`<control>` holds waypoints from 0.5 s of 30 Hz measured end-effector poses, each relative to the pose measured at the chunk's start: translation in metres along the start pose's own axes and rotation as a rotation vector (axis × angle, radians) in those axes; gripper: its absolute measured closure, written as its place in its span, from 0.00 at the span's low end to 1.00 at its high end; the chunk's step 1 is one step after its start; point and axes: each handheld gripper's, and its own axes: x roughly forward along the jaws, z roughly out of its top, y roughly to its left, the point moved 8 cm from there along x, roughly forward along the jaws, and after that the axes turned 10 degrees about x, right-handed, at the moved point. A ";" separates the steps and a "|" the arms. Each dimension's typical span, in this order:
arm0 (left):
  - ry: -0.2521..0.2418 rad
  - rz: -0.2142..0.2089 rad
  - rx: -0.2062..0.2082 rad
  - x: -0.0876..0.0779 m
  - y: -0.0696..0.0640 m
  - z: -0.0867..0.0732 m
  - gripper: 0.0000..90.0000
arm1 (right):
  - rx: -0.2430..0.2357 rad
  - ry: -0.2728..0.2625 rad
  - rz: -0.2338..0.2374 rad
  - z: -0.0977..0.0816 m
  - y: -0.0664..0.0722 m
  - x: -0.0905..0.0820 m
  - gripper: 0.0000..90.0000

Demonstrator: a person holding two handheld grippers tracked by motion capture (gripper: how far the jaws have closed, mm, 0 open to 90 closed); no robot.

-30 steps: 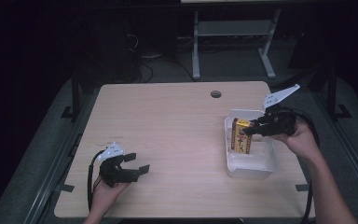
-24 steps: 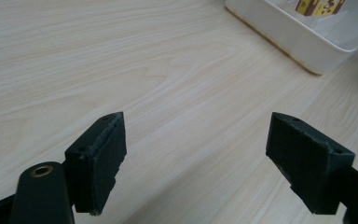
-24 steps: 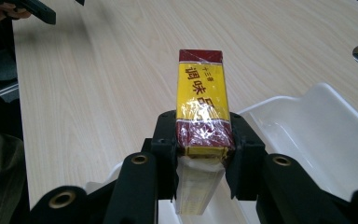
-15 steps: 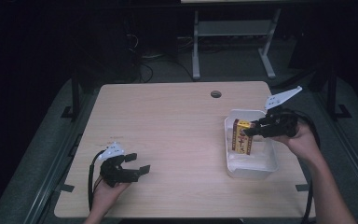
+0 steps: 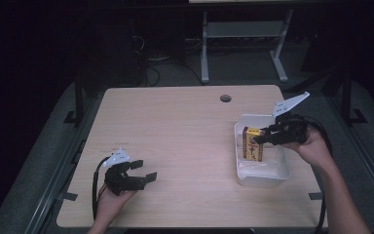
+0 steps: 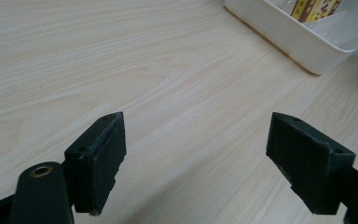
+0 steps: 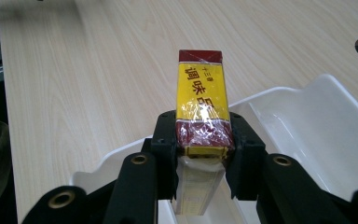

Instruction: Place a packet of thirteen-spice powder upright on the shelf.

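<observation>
Left hand-held gripper [image 5: 143, 170] sits low at the table's near-left corner, held by the person's left hand [image 5: 108, 201], w/ its cable looping back toward the table edge. Jaws spread wide, nothing btwn them; in the left gripper view [image 6: 196, 158] only bare wood grain of the table [image 5: 175, 126] lies in the gap. Centre of the table is plain light wood, w/ a round grommet hole [image 5: 225, 98] near the far edge. Further right, a white rectangular tray [image 5: 265, 175] rests near the table's right edge. Over it, the right hand-held gripper [image 5: 259, 138], in the person's right hand [image 5: 314, 146], pinches a yellow-and-red box [image 5: 253, 144] w/ printed characters. In the right gripper view [image 7: 200, 135] both jaws press the box's [image 7: 200, 93] long sides, clamping near its dark red band; the box reaches forward past the tray's [image 7: 335, 116] far rim. Box is above the tray's far-left part in the high view; can't tell whether its lower end touches the tray floor.
</observation>
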 end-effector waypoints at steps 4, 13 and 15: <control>-0.002 0.000 0.000 -0.001 0.000 0.000 0.22 | 0.017 0.016 0.000 -0.008 -0.004 0.010 0.74; -0.001 -0.001 0.000 -0.001 -0.001 0.000 0.22 | 0.029 0.062 -0.020 -0.024 -0.011 0.019 0.73; -0.001 -0.001 -0.001 -0.001 -0.001 0.000 0.22 | 0.040 0.061 -0.018 -0.027 -0.011 0.019 0.73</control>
